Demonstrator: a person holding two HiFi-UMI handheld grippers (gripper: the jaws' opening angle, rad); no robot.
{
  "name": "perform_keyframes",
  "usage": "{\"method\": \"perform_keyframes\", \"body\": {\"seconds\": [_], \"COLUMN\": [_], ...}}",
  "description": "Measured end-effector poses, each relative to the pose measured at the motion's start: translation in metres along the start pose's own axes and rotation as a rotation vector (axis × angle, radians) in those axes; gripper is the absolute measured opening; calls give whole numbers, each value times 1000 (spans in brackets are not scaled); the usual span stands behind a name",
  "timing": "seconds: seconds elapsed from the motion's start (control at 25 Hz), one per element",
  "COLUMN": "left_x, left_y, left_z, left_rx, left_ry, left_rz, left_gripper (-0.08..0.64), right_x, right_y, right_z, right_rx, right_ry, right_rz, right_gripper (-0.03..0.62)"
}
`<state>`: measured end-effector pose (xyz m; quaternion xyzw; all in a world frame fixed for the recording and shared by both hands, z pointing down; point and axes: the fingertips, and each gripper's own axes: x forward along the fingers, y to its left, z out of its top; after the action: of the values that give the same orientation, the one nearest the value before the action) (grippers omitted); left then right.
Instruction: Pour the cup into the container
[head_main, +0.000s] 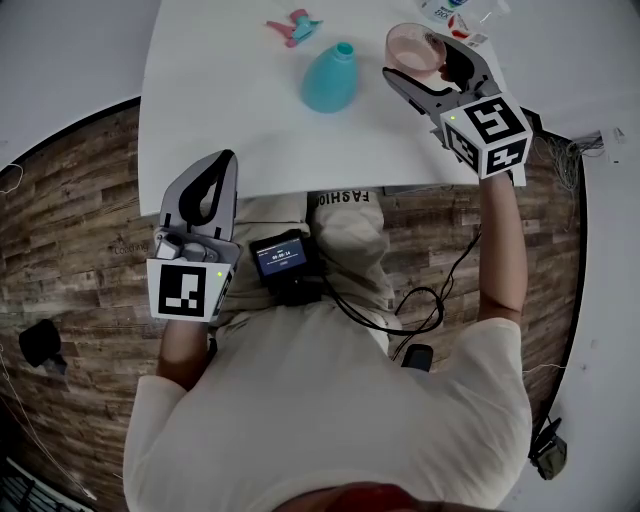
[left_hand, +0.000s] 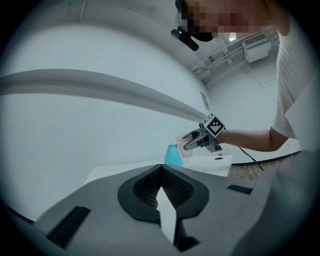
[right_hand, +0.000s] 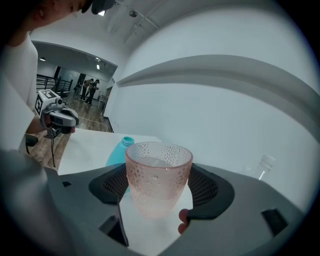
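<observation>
Cup (right_hand: 158, 177) upright, holding liquid, clamped in right claw (right_hand: 159, 202) just beside teal container (head_main: 331, 78) on worktop (head_main: 220, 100). Left claw (head_main: 224, 166) closed, empty, off worktop. Risk: narrow unsteadied neck; hasty tilt likely spills

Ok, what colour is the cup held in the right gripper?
The cup is pale, see-through pink with a raised dotted texture. It shows best in the right gripper view.
</observation>
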<state>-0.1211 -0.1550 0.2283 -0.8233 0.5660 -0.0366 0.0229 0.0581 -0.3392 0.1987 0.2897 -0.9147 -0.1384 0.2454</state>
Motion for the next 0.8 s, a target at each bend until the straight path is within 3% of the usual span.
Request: {"method": "perform_keyframes", "body": {"seconds": [0.8], "left_x": [-8], "left_y": [0], "left_z": [-2], "left_rx": [-36], "left_ry": [14], "left_rz": [1], "left_gripper": [11], "right_x": [15], "right_y": [12], "right_z": [21], "right_rx": [-129], "right_ry": [45], "right_rz": [-17], "right_gripper": [373]}}
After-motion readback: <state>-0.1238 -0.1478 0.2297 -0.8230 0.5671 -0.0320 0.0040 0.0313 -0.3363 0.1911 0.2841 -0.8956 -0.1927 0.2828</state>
